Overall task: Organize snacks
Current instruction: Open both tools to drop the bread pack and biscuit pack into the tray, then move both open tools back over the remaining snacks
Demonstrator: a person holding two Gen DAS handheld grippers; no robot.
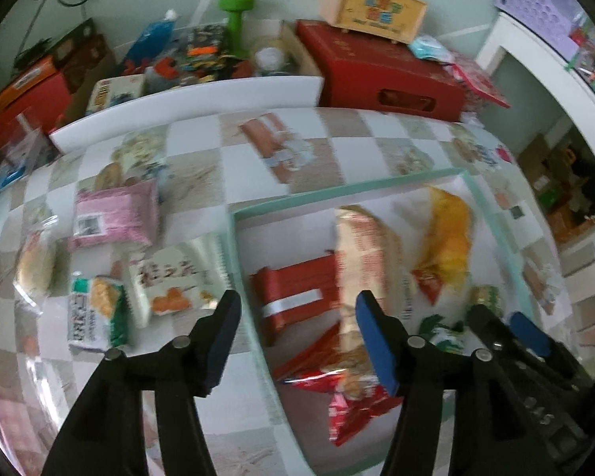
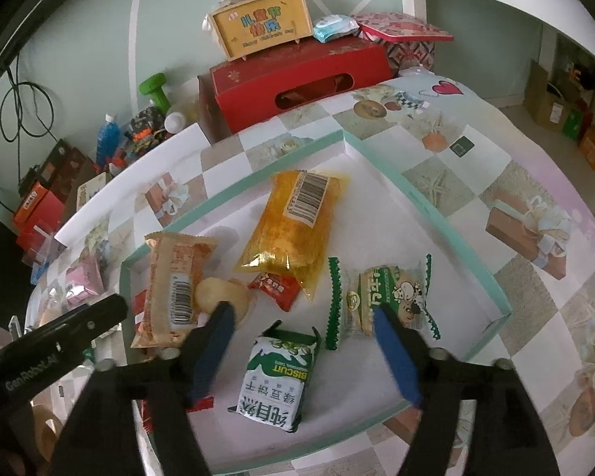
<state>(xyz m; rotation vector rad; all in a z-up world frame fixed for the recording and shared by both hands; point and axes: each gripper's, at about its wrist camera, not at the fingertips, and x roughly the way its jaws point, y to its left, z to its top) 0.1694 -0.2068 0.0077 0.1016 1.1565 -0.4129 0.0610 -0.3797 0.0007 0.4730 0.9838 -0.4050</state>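
Both grippers tilt steeply down over the tray [image 2: 428, 206]. The right gripper [image 2: 301, 317] gapes, holding nothing, above the biscuit pack [image 2: 277, 380]; the left gripper [image 1: 297, 309], also apart and holding nothing, straddles the tray's edge.

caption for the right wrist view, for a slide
Open right gripper above a green biscuit pack lying in the mint-rimmed tray among other snacks, beside the yellow bag.

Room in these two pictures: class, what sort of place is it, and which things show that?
Probably a lived-in home room: a patterned tablecloth, a green dumbbell by the wall, and gift boxes stacked behind.
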